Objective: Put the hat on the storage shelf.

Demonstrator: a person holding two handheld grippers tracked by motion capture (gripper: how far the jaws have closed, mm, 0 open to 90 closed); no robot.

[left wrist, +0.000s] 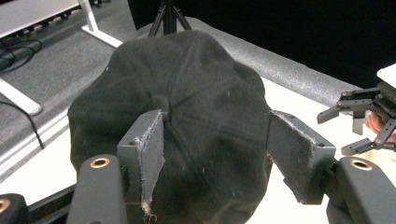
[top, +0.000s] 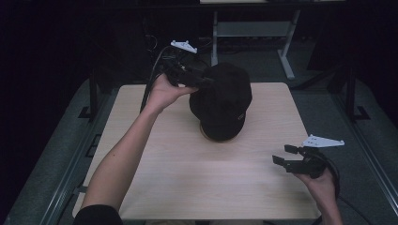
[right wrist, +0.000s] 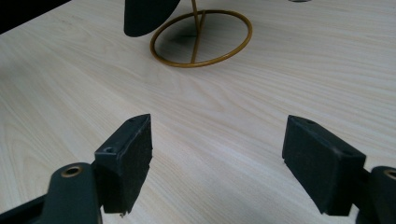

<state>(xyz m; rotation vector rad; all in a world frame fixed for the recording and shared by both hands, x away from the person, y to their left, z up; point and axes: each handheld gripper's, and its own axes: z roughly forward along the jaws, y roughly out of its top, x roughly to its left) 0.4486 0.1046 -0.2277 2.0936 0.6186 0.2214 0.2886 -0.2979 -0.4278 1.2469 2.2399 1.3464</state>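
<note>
Black cap [top: 223, 101] on a gold wire stand [right wrist: 201, 39], at the far middle of the tabletop [top: 197, 178].
Left hand-held gripper [left wrist: 215, 154] straddles the cap's crown, jaws wide; right hand-held gripper [top: 284, 157], well apart from the cap, gapes empty.

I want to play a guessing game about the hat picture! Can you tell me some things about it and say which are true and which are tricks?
1. The black cap sits up on a gold wire stand. True.
2. The right claw is squeezing the cap. False: it hangs open over the bare wooden table, away from the cap.
3. The left claw has its jaws open on either side of the cap's top. True.
4. The cap is bright red. False: it is black.
5. The stand's base is a round ring. True.
</note>
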